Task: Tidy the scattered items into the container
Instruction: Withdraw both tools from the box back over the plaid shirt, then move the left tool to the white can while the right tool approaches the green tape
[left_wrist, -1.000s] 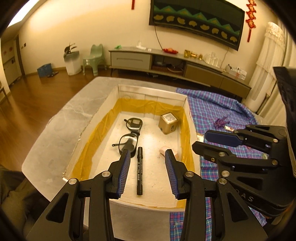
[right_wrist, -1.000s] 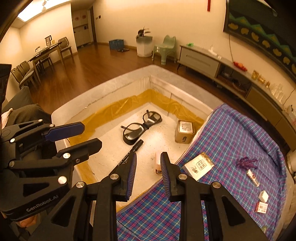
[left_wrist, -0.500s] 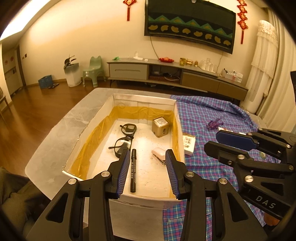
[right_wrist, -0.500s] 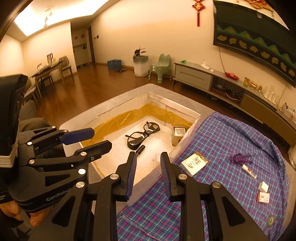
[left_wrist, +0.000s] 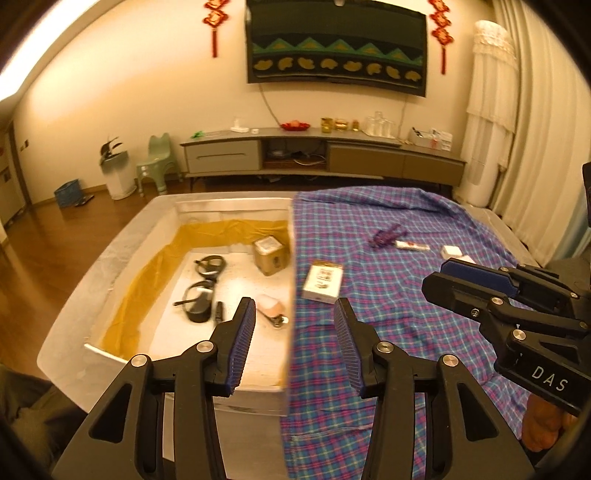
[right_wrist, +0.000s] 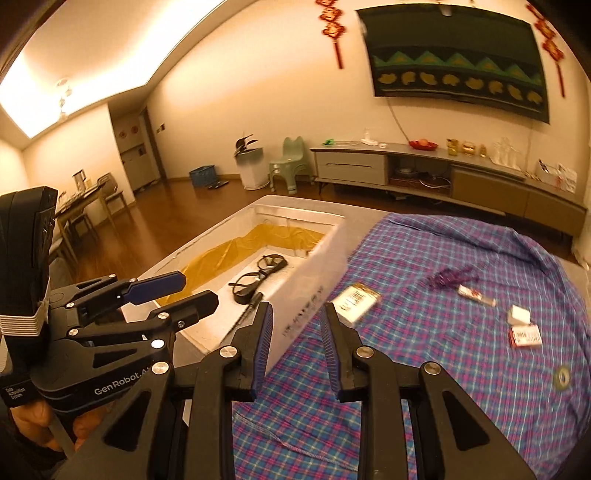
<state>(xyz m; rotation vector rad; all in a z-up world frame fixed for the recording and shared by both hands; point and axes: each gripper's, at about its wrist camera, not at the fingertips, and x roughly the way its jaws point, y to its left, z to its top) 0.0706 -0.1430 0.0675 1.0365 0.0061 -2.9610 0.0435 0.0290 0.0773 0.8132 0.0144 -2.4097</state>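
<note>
Cream walls, wooden floor, long low sideboard, perhaps curtains.

Container: white foam-like walls, matt, slightly rough; inner sides lined with glossy yellow-brown tape or film. Cloth: woven blue-purple plaid fabric, matt, wrinkled, stitched hem. Both grippers, left gripper and right gripper: matt black plastic with bright metal rivets; pads blue, ribbed, rubbery-looking. Glasses: glossy black plastic frames. Small box: gold, metallic sheen, white paper label. Floor: polished wood, glossy.
</note>
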